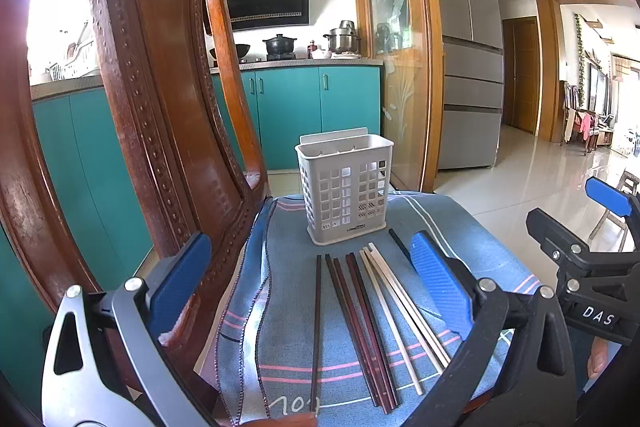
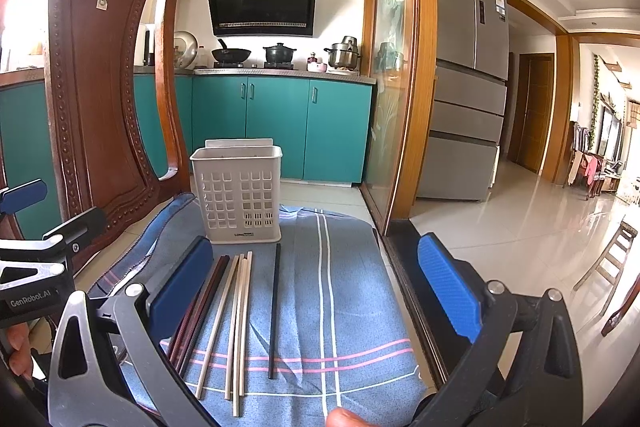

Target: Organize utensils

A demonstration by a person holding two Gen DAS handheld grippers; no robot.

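Left wrist | chopsticks (image 1: 372,323) on cloth (image 1: 460,227) | holder (image 1: 344,187) upright | jaws apart

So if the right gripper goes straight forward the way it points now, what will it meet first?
Probably the cloth beside the black chopstick, since the open right gripper looks slightly downward. The white utensil basket stands left of that line. Depth is uncertain.

A white lattice-walled utensil holder (image 1: 345,187) is set on a blue cloth (image 2: 352,291) striped in pink and white. Dark brown, reddish-brown, cream (image 2: 240,323) and black chopsticks (image 2: 275,311) are laid on it. Blue textured pads (image 1: 438,283) are borne by both grippers; teal cabinets (image 2: 276,127) are seen behind.
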